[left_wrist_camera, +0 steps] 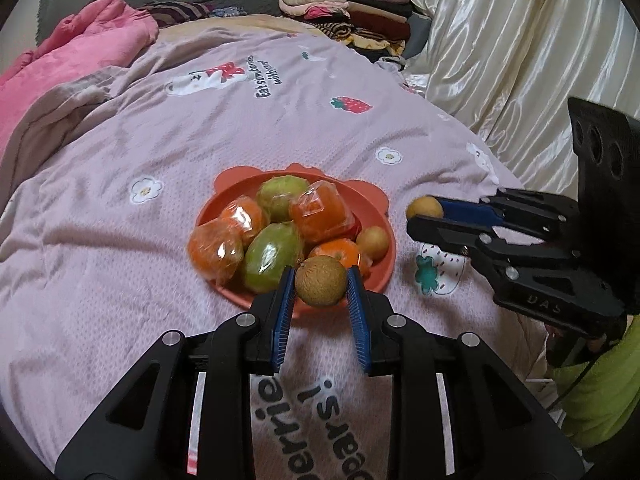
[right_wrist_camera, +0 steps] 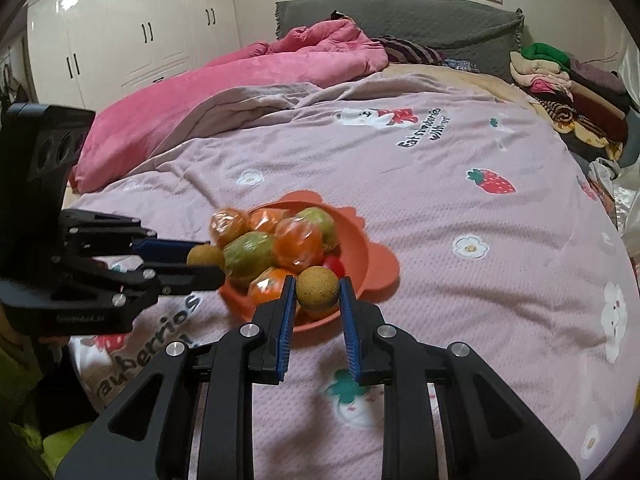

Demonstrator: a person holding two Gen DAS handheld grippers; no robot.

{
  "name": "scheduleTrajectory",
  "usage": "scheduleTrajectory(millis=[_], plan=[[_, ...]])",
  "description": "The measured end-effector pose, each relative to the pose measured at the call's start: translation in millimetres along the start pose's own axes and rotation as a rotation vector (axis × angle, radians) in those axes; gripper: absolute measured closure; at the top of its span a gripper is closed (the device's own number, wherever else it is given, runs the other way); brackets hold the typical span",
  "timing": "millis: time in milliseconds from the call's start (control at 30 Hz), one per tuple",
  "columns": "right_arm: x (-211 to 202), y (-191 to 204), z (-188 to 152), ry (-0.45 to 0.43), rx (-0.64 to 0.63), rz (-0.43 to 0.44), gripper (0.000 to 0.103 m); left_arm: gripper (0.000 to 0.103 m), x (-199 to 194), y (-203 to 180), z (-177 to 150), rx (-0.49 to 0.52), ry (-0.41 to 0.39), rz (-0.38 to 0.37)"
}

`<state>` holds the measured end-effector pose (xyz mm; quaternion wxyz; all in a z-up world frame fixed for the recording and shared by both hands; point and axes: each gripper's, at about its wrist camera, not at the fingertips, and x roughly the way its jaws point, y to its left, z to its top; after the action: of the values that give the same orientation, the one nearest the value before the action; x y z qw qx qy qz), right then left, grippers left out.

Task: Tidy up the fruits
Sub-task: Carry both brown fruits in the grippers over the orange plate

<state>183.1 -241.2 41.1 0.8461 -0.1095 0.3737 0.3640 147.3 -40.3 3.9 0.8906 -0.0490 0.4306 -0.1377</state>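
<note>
An orange plate (left_wrist_camera: 378,270) on the pink bedspread holds several wrapped oranges (left_wrist_camera: 324,212), green fruits (left_wrist_camera: 272,256) and a small brown fruit (left_wrist_camera: 373,242). My left gripper (left_wrist_camera: 320,286) is shut on a small round brown fruit (left_wrist_camera: 321,281) at the plate's near rim. My right gripper (right_wrist_camera: 318,292) is shut on another small brown fruit (right_wrist_camera: 318,286) over the plate's (right_wrist_camera: 360,256) near edge. In the left wrist view the right gripper (left_wrist_camera: 424,214) holds its fruit (left_wrist_camera: 425,207) right of the plate. In the right wrist view the left gripper (right_wrist_camera: 206,260) holds its fruit (right_wrist_camera: 205,256) left of the plate.
The bedspread (left_wrist_camera: 120,260) covers the bed. A pink blanket (right_wrist_camera: 240,80) lies bunched at the back. Folded clothes (left_wrist_camera: 352,12) are stacked by the grey headboard (right_wrist_camera: 400,16). A cream curtain (left_wrist_camera: 520,40) hangs on the right, white wardrobes (right_wrist_camera: 120,32) on the left.
</note>
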Motion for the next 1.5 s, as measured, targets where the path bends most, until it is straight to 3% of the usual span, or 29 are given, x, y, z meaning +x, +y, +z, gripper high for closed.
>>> scheduleTrajectory(millis=[567, 1500], plan=[[24.7, -19.5, 13.5, 0.016, 0.03, -0.007, 0.082, 0.084, 22.4, -4.0, -0.8, 0.018, 0.039, 0.007], [54.6, -16.9, 24.3, 0.08, -0.003, -0.009, 0.082, 0.084, 22.0, 0.4, -0.4, 0.014, 0.022, -0.008]])
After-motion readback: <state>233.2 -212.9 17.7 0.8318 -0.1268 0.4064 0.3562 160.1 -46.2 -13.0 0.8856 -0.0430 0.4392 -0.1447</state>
